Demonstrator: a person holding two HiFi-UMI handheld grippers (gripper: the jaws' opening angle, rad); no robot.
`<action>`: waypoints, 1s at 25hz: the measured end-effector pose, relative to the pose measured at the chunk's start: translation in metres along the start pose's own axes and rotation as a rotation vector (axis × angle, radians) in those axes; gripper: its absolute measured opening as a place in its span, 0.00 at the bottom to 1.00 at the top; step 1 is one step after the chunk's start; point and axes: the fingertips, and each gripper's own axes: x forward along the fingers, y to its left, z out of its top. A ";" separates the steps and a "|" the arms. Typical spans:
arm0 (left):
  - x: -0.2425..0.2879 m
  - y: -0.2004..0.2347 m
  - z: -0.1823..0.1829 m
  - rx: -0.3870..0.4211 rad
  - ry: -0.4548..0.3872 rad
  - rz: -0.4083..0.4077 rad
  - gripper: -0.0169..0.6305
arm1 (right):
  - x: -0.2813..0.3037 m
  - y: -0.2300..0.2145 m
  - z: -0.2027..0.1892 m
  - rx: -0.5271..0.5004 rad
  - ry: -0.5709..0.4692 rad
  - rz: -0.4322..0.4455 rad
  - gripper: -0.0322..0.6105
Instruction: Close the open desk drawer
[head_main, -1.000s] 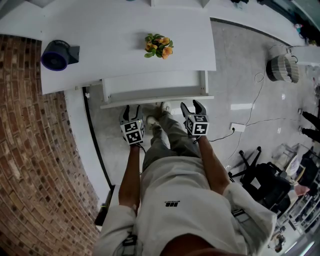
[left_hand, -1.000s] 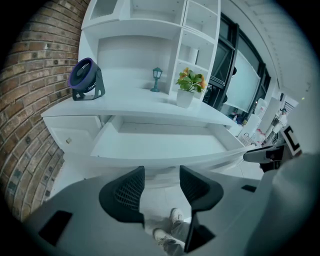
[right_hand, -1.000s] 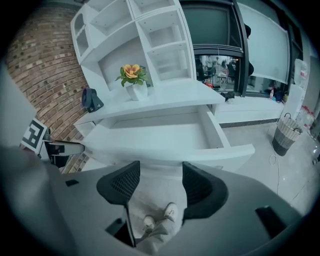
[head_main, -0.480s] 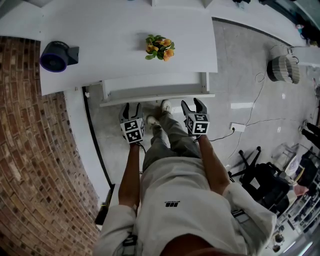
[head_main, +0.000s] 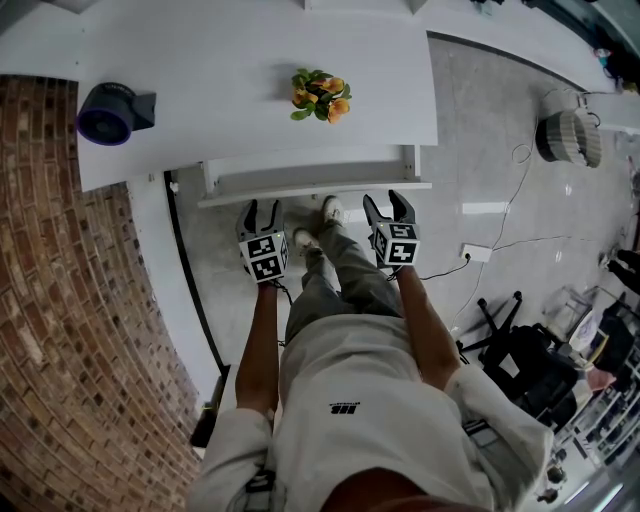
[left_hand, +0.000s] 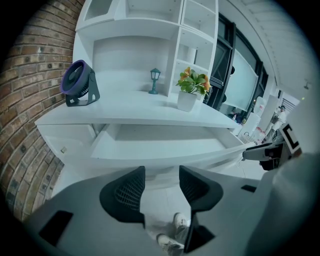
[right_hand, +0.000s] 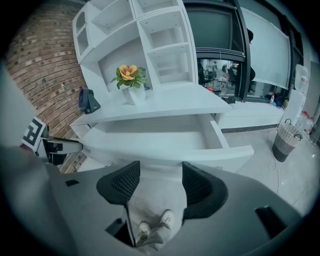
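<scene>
drawer: the drawer (head_main: 310, 168) stands pulled out from under the desk (head_main: 200, 60) toward the person; its tray looks empty.
left gripper: the left gripper (head_main: 261, 208) has its jaws apart with nothing between them, facing the left part of the front panel.
right gripper: the right gripper (head_main: 387, 201) is likewise spread and empty, facing the right part.
contact: tips are at or just short of the panel; i cannot tell which.
handling: probably a light, stiff box on runners that may skew if pushed at one end.
where to press: flat against the front panel, both sides evenly.
surface: smooth white top carrying a purple fan (head_main: 110, 110) and potted flowers (head_main: 318, 92).
room: brick wall (head_main: 60, 300) on the left, glossy pale floor (head_main: 500, 150), woven basket (head_main: 568, 135) well apart on the right.
</scene>
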 end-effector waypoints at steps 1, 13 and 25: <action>0.001 0.000 0.001 0.002 -0.001 0.001 0.38 | 0.001 0.000 0.001 0.001 0.000 -0.001 0.46; 0.009 0.003 0.012 0.013 -0.008 0.002 0.38 | 0.009 -0.002 0.012 -0.010 -0.009 -0.003 0.46; 0.021 0.007 0.027 0.017 -0.023 0.001 0.38 | 0.021 -0.005 0.026 -0.012 -0.017 -0.006 0.46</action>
